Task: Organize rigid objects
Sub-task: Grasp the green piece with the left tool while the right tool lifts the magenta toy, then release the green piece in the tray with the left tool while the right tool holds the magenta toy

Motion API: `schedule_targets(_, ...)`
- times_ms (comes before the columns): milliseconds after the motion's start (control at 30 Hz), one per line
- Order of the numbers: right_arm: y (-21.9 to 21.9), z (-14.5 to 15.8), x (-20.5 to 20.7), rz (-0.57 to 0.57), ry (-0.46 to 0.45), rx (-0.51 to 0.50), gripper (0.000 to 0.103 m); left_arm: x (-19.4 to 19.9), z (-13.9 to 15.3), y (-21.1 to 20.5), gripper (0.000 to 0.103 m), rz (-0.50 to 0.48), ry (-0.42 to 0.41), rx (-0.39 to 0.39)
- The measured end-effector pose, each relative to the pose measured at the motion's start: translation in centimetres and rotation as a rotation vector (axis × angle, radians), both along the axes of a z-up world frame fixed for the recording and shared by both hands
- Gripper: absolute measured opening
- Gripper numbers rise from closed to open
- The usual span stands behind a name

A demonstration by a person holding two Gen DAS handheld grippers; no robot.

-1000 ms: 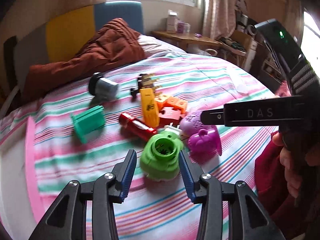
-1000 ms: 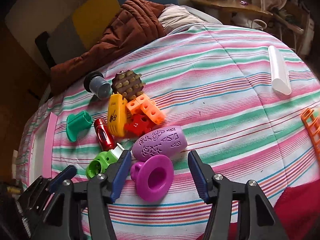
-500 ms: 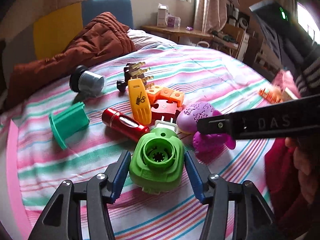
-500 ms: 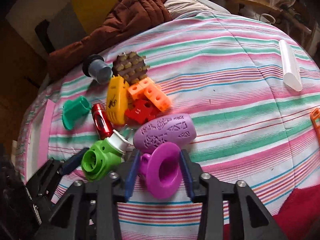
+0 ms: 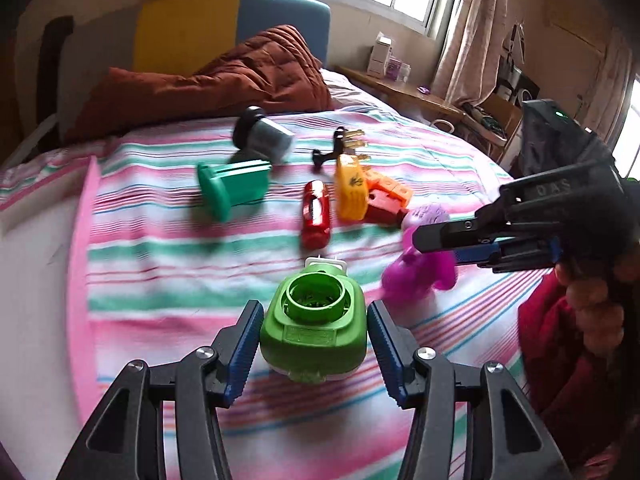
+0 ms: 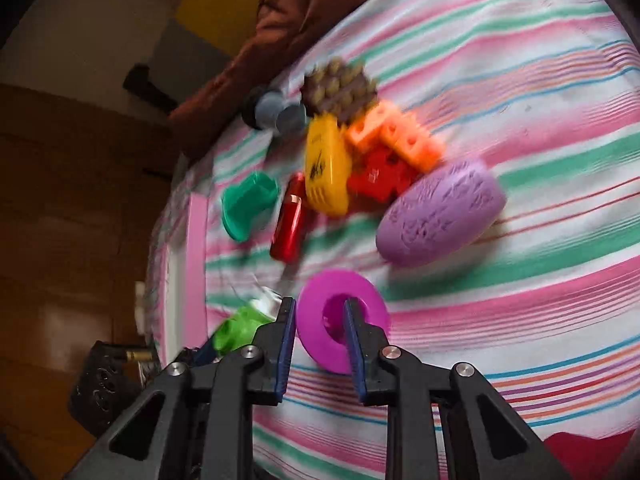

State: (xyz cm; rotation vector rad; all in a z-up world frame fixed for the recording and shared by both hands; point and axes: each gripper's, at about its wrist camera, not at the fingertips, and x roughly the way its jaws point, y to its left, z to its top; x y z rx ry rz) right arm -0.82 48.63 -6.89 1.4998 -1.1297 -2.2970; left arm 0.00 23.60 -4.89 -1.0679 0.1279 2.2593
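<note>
Now left tongs [image 5: 314, 344] wide around green part [image 5: 314, 330], right tongs [image 6: 320, 330] just closing, pinching magenta funnel's [image 6: 342, 320] rim.

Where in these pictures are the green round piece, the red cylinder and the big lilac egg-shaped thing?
green round piece [image 5: 314, 334]: left wrist view, on its flat front face below the ring.
red cylinder [image 5: 317, 216]: left wrist view, mid-body.
lilac egg-shaped thing [image 6: 440, 212]: right wrist view, on its patterned side.
</note>
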Motion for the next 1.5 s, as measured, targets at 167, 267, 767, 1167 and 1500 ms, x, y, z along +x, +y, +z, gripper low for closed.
schedule_targets(167,0.7,1.1,0.4,-0.083,0.019,0.129,0.033,0.7,-0.2,-1.3,0.054,0.023,0.011,0.003)
schedule_targets(267,1.9,1.9,1.3,-0.216,-0.004,0.296,0.034,1.0,-0.2,-1.3,0.054,0.020,0.018,-0.004)
schedule_targets(767,-1.5,3.4,2.7,-0.171,-0.010,0.603,0.071,0.9,0.0,-0.8,0.054,0.041,0.032,-0.016)
schedule_targets(1167,-3.4,1.6,2.9,-0.072,-0.076,0.724,0.034,-0.1,-0.6,-0.9,0.053,0.020,-0.008,-0.004)
schedule_targets(1500,-4.7,1.8,2.6,-0.011,-0.031,0.706,0.034,-0.6,1.5,-3.5,0.053,0.064,-0.003,0.053)
